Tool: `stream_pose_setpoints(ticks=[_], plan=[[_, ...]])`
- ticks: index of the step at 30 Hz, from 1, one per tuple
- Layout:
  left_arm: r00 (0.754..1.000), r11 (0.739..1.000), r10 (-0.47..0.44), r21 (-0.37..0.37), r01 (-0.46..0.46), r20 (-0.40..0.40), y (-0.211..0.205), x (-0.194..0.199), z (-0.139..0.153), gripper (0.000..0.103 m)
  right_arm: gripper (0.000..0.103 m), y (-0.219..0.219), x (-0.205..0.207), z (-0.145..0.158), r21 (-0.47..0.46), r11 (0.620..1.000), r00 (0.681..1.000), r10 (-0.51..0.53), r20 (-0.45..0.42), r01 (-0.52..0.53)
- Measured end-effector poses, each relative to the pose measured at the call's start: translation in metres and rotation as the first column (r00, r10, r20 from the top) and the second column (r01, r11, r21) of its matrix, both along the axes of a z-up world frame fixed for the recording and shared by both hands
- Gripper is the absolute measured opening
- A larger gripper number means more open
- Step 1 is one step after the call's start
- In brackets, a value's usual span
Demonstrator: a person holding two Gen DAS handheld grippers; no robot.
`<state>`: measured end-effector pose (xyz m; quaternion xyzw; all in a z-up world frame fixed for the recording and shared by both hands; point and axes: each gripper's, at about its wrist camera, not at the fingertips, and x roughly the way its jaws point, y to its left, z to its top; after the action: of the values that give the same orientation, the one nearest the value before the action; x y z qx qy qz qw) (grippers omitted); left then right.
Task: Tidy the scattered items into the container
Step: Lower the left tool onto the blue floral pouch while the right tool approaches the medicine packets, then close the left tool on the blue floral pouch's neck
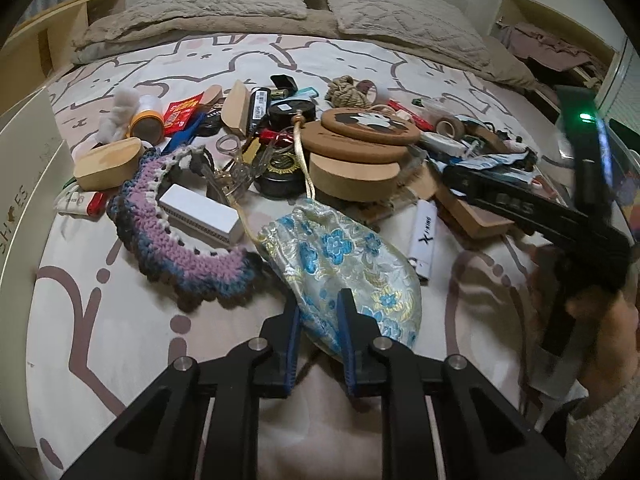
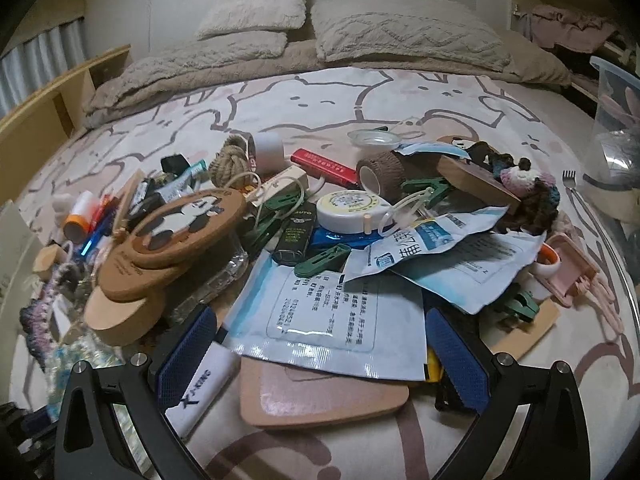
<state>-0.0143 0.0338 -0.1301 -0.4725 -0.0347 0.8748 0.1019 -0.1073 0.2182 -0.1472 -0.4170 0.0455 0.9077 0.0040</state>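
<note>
While the left gripper [image 1: 318,312] is clamped with its fingers on the brocade pouch [image 1: 340,264] lying on the bed [image 1: 100,320], the lift should be kept slow (its cord [image 1: 302,156] trails under the clutter), with the right gripper [image 2: 320,344] held apart over the sachets [image 2: 332,320].

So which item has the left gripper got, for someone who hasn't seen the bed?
On the bed, at the near edge of the clutter pile, the left gripper is shut on a pouch. It is the only shiny brocade piece, pale with blue flowers and a gold cord, beside a purple crochet band.
</note>
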Motion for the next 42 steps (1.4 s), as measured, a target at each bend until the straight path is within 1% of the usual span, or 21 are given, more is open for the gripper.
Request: stream_pose_setpoints(ticks=[3,8,10,12,14,17,19,20,24,29,30,33,36,38,40,41,42], plan=[[1.0,1.0,-0.012,0.006,0.012,-0.009,0.001,0.006,0.003,0.018,0.103,0.001,-0.002,-0.001,0.004,1.0,1.0,-0.006,-0.008,0.006],[1.0,1.0,-0.02,0.013,0.02,-0.021,-0.001,0.012,0.009,0.018,0.103,0.003,-0.004,-0.004,-0.018,1.0,1.0,-0.004,0.001,0.004],[1.0,1.0,-0.013,0.018,0.013,-0.022,-0.004,0.011,0.01,0.018,0.101,0.003,-0.003,-0.003,-0.021,1.0,1.0,-0.007,-0.009,0.007],[1.0,1.0,0.0,0.022,0.001,-0.022,-0.008,0.01,0.011,0.018,0.089,0.006,-0.002,-0.001,-0.038,0.999,1.0,-0.012,-0.016,0.012],[1.0,1.0,0.015,0.025,-0.014,-0.023,-0.013,0.009,0.012,0.018,0.084,0.008,-0.002,-0.001,-0.06,0.998,1.0,-0.016,-0.01,0.015],[0.999,0.999,0.039,0.029,-0.039,-0.021,-0.021,0.007,0.012,0.018,0.077,0.01,0.0,-0.001,-0.063,0.998,1.0,-0.014,-0.005,0.014],[0.998,0.998,0.054,0.03,-0.053,-0.021,-0.026,0.006,0.011,0.018,0.067,0.009,0.002,0.0,-0.05,0.999,1.0,-0.02,-0.009,0.02],[0.998,0.998,0.062,0.03,-0.061,-0.021,-0.028,0.005,0.011,0.018,0.06,0.009,0.003,0.0,-0.046,0.999,1.0,-0.02,-0.008,0.02],[0.996,0.995,0.09,0.033,-0.09,-0.022,-0.037,0.003,0.01,0.018,0.05,0.013,0.008,0.003,-0.051,0.999,1.0,-0.02,-0.01,0.02],[0.993,0.993,0.117,0.03,-0.116,-0.025,-0.042,0.001,0.011,0.018,0.049,0.013,0.016,0.006,-0.044,0.999,1.0,-0.005,-0.004,0.005],[0.992,0.992,0.12,0.03,-0.119,-0.025,-0.042,0.001,0.011,0.018,0.047,0.012,0.019,0.007,-0.033,0.999,1.0,0.004,-0.002,-0.004],[0.991,0.991,0.129,0.028,-0.128,-0.028,-0.043,0.0,0.011,0.018,0.047,0.006,0.027,0.008,0.006,0.999,0.999,0.042,0.012,-0.042],[0.99,0.99,0.139,0.028,-0.138,-0.028,-0.045,-0.001,0.011,0.018,0.047,0.0,0.035,0.007,0.068,0.995,0.997,0.07,0.036,-0.073],[0.989,0.989,0.144,0.032,-0.143,-0.028,-0.046,-0.001,0.012,0.018,0.047,0.003,0.039,0.008,0.085,0.994,0.997,0.059,0.046,-0.062],[0.988,0.989,0.148,0.034,-0.147,-0.03,-0.047,-0.001,0.013,0.018,0.047,0.013,0.042,0.012,0.06,0.998,0.999,0.027,0.042,-0.029],[0.988,0.988,0.15,0.036,-0.149,-0.033,-0.048,0.0,0.013,0.023,0.047,0.017,0.043,0.015,0.036,0.999,1.0,0.014,0.028,-0.015],[0.988,0.988,0.151,0.039,-0.15,-0.037,-0.048,0.0,0.014,0.034,0.047,0.022,0.044,0.018,0.003,1.0,1.0,0.0,0.007,0.0]])
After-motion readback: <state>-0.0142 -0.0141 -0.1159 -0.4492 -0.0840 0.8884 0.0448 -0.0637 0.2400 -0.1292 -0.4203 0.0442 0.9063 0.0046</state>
